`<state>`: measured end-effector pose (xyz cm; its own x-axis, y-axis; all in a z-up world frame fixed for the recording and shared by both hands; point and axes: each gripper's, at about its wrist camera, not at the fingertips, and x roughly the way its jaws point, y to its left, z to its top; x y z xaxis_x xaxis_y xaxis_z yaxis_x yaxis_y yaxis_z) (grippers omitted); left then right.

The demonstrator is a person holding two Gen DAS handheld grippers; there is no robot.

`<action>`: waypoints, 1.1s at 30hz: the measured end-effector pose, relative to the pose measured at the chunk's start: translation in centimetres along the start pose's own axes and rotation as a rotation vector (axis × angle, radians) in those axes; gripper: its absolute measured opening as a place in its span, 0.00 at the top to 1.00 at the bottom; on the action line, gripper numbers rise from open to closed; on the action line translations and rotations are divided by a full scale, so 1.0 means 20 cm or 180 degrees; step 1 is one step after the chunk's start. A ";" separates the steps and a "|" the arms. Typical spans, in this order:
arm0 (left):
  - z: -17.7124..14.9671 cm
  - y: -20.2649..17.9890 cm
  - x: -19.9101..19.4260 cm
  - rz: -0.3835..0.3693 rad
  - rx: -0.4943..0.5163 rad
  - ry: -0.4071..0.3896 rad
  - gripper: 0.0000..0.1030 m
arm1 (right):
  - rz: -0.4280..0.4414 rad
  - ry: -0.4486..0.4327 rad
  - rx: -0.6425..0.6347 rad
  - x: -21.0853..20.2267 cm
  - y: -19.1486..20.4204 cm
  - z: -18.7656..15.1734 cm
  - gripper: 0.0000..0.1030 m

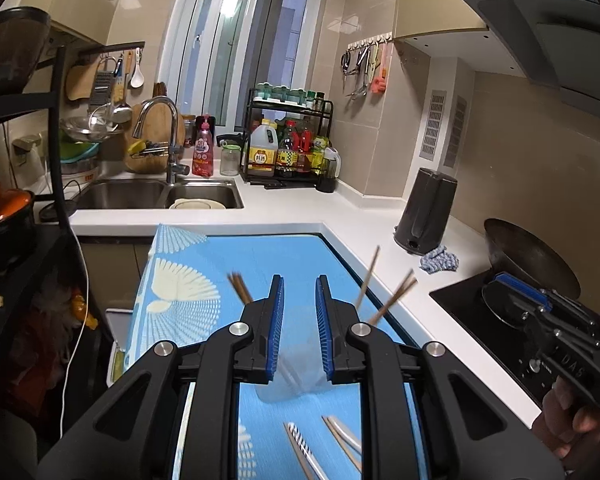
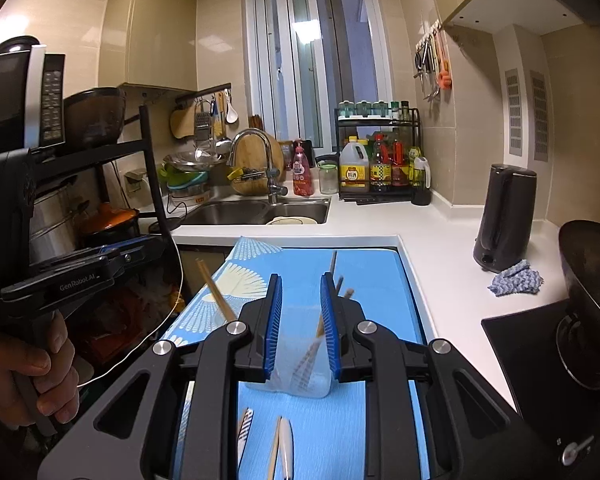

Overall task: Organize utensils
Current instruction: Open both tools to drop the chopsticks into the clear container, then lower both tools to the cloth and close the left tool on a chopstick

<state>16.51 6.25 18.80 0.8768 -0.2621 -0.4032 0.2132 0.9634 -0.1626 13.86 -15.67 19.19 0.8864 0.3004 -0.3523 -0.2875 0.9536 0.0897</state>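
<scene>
A clear plastic cup [image 1: 288,380] [image 2: 296,364] stands on the blue patterned mat [image 1: 204,264] [image 2: 372,276] and holds several wooden chopsticks [image 1: 392,300] [image 2: 216,296] that lean outward. More utensils lie on the mat in front of it: a striped-handled one [image 1: 300,444] [image 2: 245,428] and pale chopsticks [image 1: 342,438] [image 2: 282,444]. My left gripper [image 1: 299,292] is open above the cup, holding nothing. My right gripper [image 2: 301,290] is open too, jaws either side of the cup, empty. Each gripper shows in the other's view, the right [image 1: 556,320] and the left [image 2: 80,264].
A white counter [image 1: 300,212] [image 2: 440,240] wraps around the mat. A dark kettle [image 1: 426,210] [image 2: 504,216] and a blue rag [image 1: 440,260] [image 2: 516,278] sit on the right, with a wok [image 1: 532,258] [image 2: 592,268] on the stove. Sink [image 1: 156,194] [image 2: 256,212] and bottle rack [image 1: 288,140] [image 2: 380,156] behind.
</scene>
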 end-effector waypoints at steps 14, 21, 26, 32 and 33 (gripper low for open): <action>-0.82 -0.10 -0.06 0.0138 -0.0074 0.0415 0.84 | 0.0029 0.0471 0.0385 -0.12 -0.06 -0.71 0.81; -1.16 -0.09 -0.07 0.0121 -0.0357 0.0659 0.84 | 0.0090 0.0981 0.0612 -0.03 -0.08 -1.05 0.79; -1.30 -0.14 -0.11 0.0135 -0.0379 0.0674 0.84 | 0.0145 0.1207 0.0781 0.01 -0.09 -1.16 0.78; -1.34 -0.22 -0.12 0.0180 -0.0208 0.0675 0.74 | 0.0054 0.1371 0.0807 0.05 -0.07 -1.20 0.73; -1.34 -0.22 -0.12 0.0194 -0.0195 0.0681 0.72 | 0.0058 0.1395 0.0831 0.06 -0.07 -1.20 0.73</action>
<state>1.91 1.01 -3.72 0.7744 -0.2157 -0.5948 0.1303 0.9743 -0.1837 6.56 -17.18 -3.79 0.6305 0.3329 -0.7011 -0.1515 0.9387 0.3095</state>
